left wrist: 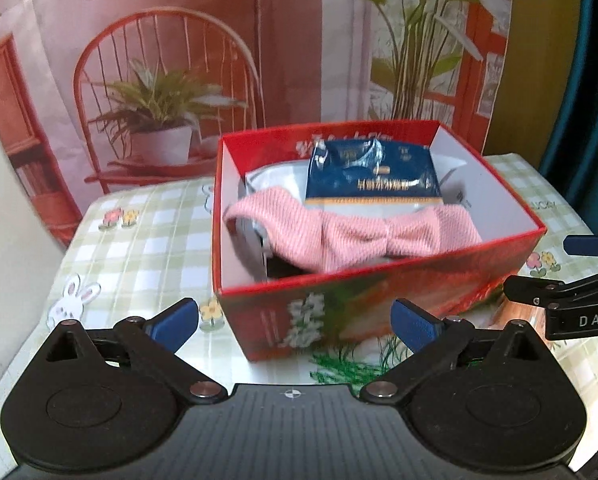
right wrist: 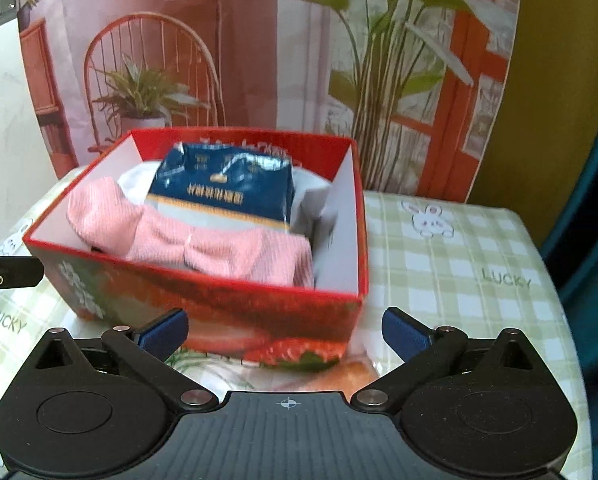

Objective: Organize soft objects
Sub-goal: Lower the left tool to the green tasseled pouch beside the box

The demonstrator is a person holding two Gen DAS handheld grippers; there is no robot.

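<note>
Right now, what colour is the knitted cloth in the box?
Pink knitted cloth, clearest in the left wrist view.

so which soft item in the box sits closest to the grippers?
The pink knit headband, draped along the red box's near wall; the blue tissue pack sits behind it.

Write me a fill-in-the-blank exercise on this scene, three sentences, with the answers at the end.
1. The pink knitted headband lies inside the ____ box, along its near wall.
2. The dark blue packet lies ____ the pink headband, toward the box's far wall.
3. The left gripper and the right gripper are both ____ and hold nothing.

Missing words: red; behind; open
</note>
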